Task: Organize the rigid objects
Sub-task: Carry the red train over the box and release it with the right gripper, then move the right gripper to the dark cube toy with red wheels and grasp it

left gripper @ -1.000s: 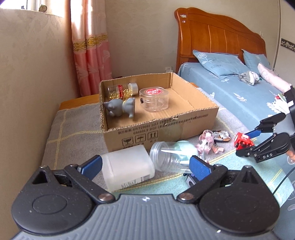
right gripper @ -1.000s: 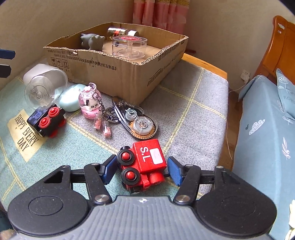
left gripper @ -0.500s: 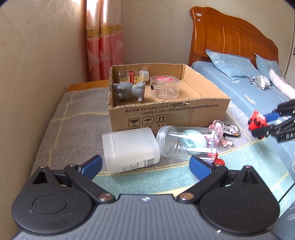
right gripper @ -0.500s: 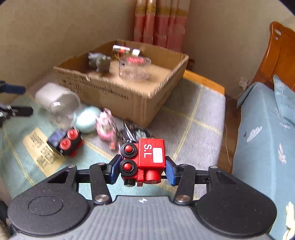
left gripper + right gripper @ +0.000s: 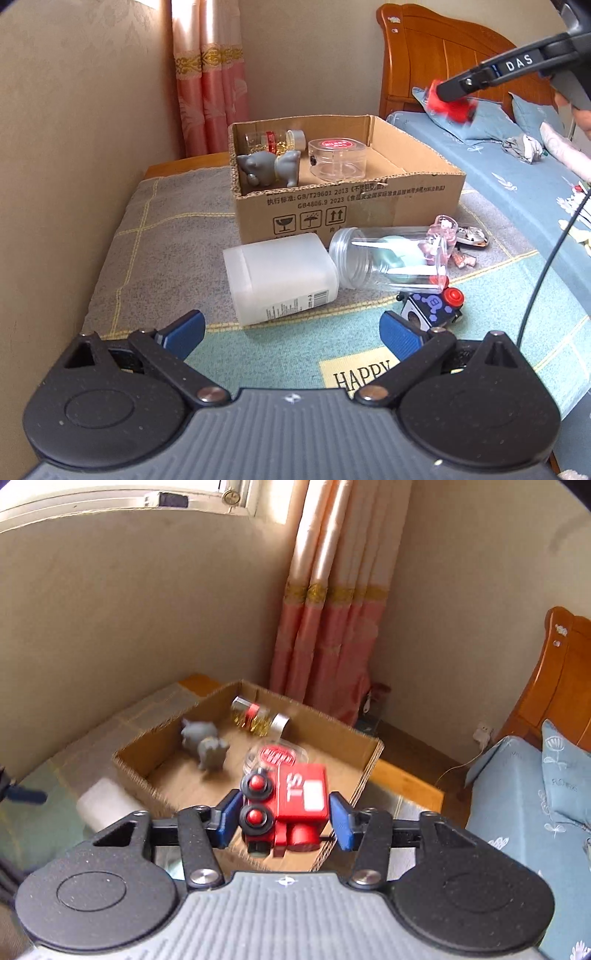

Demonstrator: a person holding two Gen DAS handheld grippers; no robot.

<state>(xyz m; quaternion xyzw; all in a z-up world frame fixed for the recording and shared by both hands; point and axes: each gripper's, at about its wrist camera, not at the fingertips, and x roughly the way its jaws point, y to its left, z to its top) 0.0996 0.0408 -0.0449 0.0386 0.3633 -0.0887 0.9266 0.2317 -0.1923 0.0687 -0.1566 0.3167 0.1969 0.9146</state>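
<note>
My right gripper [image 5: 284, 818] is shut on a red toy train [image 5: 291, 805] and holds it in the air above the near right corner of the open cardboard box [image 5: 136, 771]. In the left wrist view the train [image 5: 448, 105] hangs blurred high above the box [image 5: 347, 206]. The box holds a grey animal figure [image 5: 267, 170], a small gold-filled bottle [image 5: 275, 138] and a clear round tub with a red lid [image 5: 338, 155]. My left gripper [image 5: 291, 332] is open and empty, low over the mat, just short of a white plastic bottle [image 5: 280, 277] lying on its side.
A clear jar [image 5: 388, 258] lies beside the white bottle, with a pale green object behind it. A pink keychain [image 5: 445, 236], a metal trinket [image 5: 471, 236] and a dark blue toy car [image 5: 432, 306] lie on the mat. A bed [image 5: 517, 184] is to the right, a wall to the left.
My right gripper has closed on the red train, lifted it off the mat and carried it up over the box. My left gripper has drawn back a little from the white bottle.
</note>
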